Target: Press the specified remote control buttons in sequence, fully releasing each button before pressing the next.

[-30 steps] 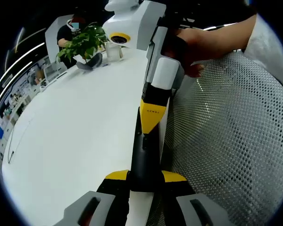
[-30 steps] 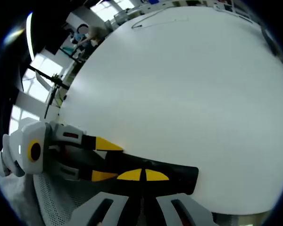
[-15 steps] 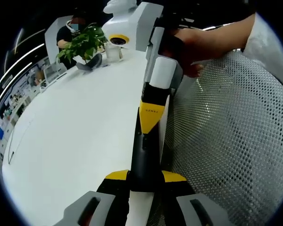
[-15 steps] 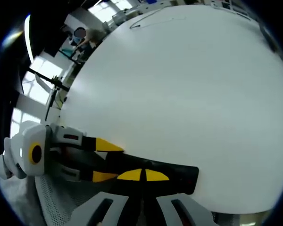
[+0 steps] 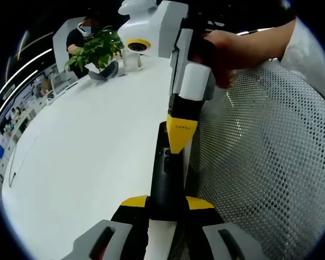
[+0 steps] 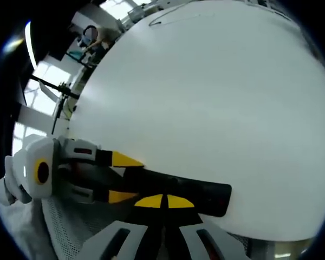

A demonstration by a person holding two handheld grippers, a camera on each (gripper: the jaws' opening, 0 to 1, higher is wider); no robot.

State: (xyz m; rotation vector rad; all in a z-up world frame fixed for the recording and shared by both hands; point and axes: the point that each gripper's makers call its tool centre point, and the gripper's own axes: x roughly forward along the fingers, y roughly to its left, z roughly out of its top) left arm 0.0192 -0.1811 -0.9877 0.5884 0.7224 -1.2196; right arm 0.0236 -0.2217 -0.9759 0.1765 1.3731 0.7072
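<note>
Right gripper (image 5: 180,138) has slid lower along the remote (image 5: 167,179), jaws closed. Left gripper (image 5: 167,202) clamps the remote. Press one button squarely, then lift fully.

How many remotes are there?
1. The black remote lies at the white table's edge, clamped by the left gripper, with the right gripper's shut tips over it.

We see a matt black plastic remote (image 5: 165,176), a smooth white table (image 5: 86,162), white perforated mesh (image 5: 260,162), and a gripper (image 5: 180,132) of white and yellow plastic.
</note>
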